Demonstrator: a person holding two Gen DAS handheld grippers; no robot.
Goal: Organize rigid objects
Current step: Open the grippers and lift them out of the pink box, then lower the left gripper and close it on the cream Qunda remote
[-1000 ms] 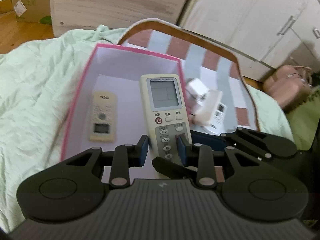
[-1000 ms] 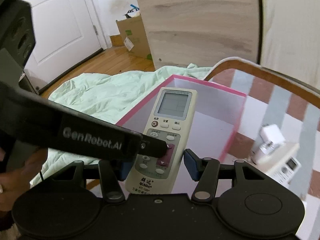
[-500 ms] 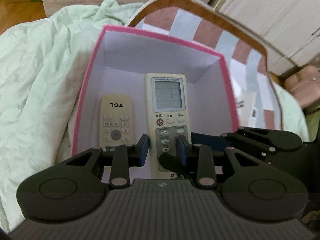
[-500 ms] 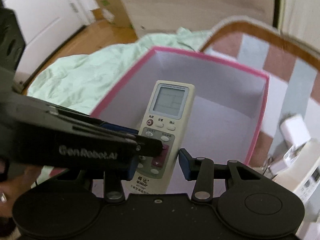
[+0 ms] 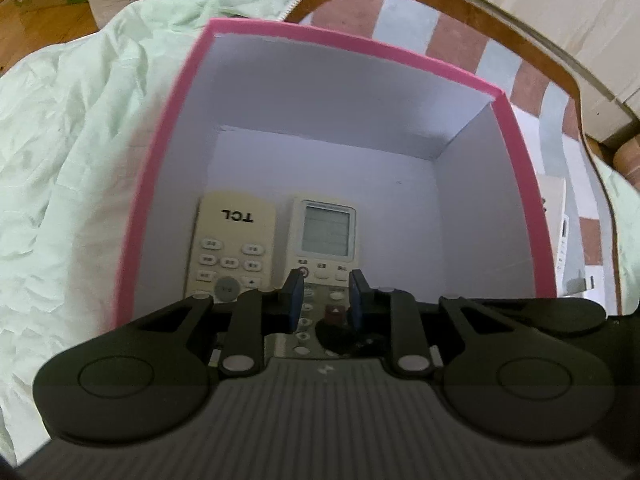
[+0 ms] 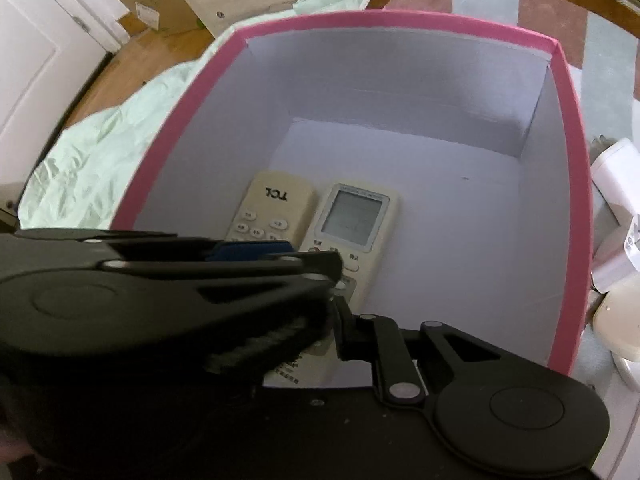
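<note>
We have the LCD remote (image 5: 326, 232) down inside the box (image 5: 352, 46), which sits on the bed's green quilt (image 5: 80, 120). The remote lies in the near-left part of the box floor, just beside the TCL remote (image 5: 236, 240) and parallel to it, though the TCL logo reads upside down, so the two point opposite ways. The relation that matters is straight ahead. The remote's long axis runs along the line both tools point, with the screen end toward the far wall and the button end under us at the near wall. The left hand-held gripper (image 5: 326, 298) is the nearer and clearer one. Its jaws are closing, and its blue pads sit on the two long sides of the button end, pinching the remote. The right hand-held gripper (image 6: 312, 332) comes in at the same end and its jaws are closing too. The left tool hides one of its fingers, so we cannot tell whether it presses the remote or merely flanks it. We cannot see whether the button end already rests on the floor. We judge the placing nearly done. What remains is to release and draw back along that axis without nudging the TCL remote.
</note>
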